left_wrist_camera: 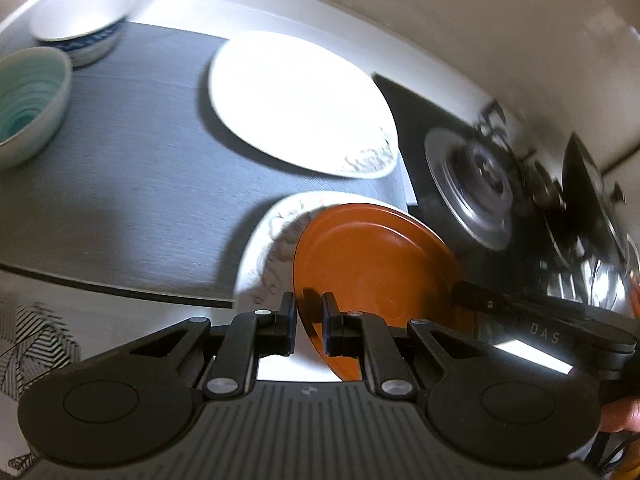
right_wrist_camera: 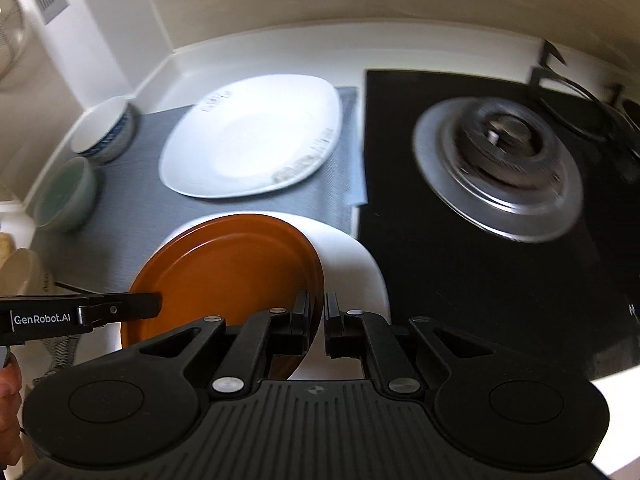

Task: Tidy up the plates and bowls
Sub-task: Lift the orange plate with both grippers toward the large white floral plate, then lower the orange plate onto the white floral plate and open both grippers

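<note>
An orange plate (left_wrist_camera: 372, 264) (right_wrist_camera: 224, 268) hangs tilted over a white patterned plate (left_wrist_camera: 260, 252) (right_wrist_camera: 356, 268) near the counter's front. My left gripper (left_wrist_camera: 309, 310) is shut on the orange plate's rim, and my right gripper (right_wrist_camera: 319, 312) is shut on the opposite rim. Each gripper shows in the other's view, the right one (left_wrist_camera: 464, 294) and the left one (right_wrist_camera: 154, 304). A larger white plate (left_wrist_camera: 296, 100) (right_wrist_camera: 252, 140) lies on the grey mat (left_wrist_camera: 132, 184) (right_wrist_camera: 132, 152). A blue-patterned white bowl (left_wrist_camera: 80, 16) (right_wrist_camera: 106, 128) and a teal bowl (left_wrist_camera: 28, 100) (right_wrist_camera: 64, 196) stand at the mat's left.
A black gas hob (right_wrist_camera: 500, 280) with a silver burner (left_wrist_camera: 480, 184) (right_wrist_camera: 496, 168) adjoins the mat on the right. A cream cup (right_wrist_camera: 20, 276) stands at the left edge. The white backsplash (right_wrist_camera: 280, 48) bounds the counter behind. A person's fingers (right_wrist_camera: 8, 392) hold the left gripper.
</note>
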Tool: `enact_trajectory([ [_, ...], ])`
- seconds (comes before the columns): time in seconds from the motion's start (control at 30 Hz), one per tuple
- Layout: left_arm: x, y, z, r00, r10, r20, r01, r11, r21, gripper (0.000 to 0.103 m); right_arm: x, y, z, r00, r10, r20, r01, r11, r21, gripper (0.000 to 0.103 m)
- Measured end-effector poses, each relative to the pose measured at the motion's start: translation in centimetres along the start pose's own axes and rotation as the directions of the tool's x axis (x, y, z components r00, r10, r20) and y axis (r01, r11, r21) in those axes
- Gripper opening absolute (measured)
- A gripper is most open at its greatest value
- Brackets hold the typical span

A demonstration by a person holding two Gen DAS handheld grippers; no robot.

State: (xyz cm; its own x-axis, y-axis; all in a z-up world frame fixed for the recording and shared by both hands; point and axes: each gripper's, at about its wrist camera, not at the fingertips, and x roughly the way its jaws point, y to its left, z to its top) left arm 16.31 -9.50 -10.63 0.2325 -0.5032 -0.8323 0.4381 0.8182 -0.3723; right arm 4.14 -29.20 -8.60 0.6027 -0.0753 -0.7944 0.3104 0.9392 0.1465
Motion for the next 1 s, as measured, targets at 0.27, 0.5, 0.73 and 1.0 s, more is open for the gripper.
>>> enact_trajectory([
  [0.27, 1.9, -0.9, -0.2, 0.998, 0.017, -0.062, -0.014, 0.999, 0.052, 0.012, 1.3, -1.6, -1.4, 0.999, -0.019, -0.033, 0.020, 0.999, 0.044, 0.007],
  [0.5, 2.5, -0.8, -0.4, 0.994, 0.047, -0.097, -0.040, 0.996, 0.078, 0.012, 2.0, -2.0, -1.9, 0.998, -0.018, -0.054, 0.020, 0.999, 0.031, 0.007],
  [0.73, 1.4, -1.6, -0.2, 0.997, 0.069, -0.031, -0.064, 0.989, 0.135, 0.076, 2.0, -1.9, -1.8, 0.998, -0.007, -0.065, 0.010, 0.999, 0.043, 0.013],
  [1.0, -0.7, -2.3, 0.1, 0.984, 0.161, 0.079, -0.173, 0.967, 0.186, 0.102, -0.2, -1.3, -1.2, 0.999, -0.038, 0.001, 0.038, 0.999, -0.017, 0.050],
])
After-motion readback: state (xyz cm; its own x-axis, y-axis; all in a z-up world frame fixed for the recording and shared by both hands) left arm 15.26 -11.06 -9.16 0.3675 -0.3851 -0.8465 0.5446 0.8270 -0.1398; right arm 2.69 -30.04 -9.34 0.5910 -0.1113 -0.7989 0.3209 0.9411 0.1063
